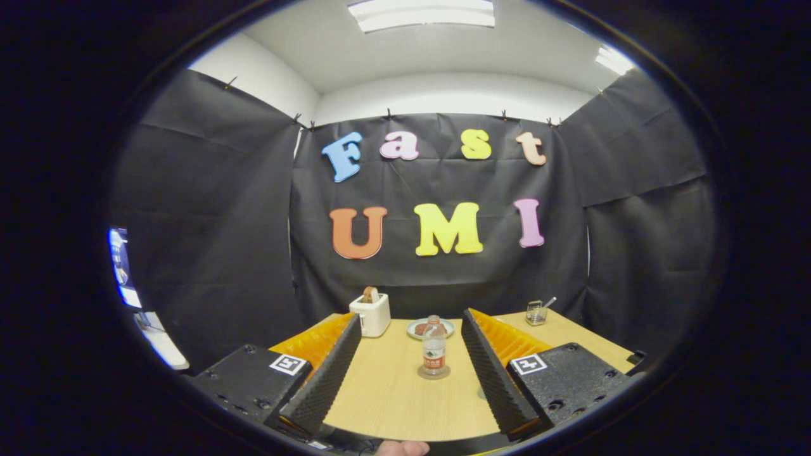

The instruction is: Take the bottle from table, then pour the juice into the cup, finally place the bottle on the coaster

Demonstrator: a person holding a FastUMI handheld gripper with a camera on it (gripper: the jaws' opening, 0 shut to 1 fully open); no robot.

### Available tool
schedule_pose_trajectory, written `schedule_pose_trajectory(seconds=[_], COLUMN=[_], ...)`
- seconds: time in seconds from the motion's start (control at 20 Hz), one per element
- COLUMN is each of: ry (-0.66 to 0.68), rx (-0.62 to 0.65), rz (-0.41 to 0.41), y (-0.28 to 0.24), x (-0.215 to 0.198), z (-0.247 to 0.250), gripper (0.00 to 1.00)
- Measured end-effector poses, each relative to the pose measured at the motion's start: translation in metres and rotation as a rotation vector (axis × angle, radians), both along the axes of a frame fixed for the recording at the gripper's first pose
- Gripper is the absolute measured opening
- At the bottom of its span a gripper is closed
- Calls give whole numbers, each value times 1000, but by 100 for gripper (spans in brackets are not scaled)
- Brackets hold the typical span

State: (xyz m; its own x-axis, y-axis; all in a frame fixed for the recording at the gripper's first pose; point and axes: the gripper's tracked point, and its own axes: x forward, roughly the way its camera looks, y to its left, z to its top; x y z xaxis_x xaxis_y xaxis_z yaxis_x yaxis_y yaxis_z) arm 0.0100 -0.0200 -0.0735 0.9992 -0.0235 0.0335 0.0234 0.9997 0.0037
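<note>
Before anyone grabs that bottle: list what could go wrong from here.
1. The bottle is tall and slim, standing between the open fingers of the gripper; an off-centre close could tip it.
2. It seems to stand on the coaster already, which may drag along.
3. The plate right behind the bottle could be bumped by overreaching.

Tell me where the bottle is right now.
In the gripper view the bottle stands upright on the coaster, ahead of and between the open gripper fingers, with the plate just behind it.
</note>
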Motion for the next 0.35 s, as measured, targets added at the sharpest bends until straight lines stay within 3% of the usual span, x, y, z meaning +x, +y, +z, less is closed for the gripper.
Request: schedule_pose_trajectory(seconds=[0.35], ry=[-5], rx=[-4], rz=[-21], y=[-11], x=[3], z=[5], gripper=[100])
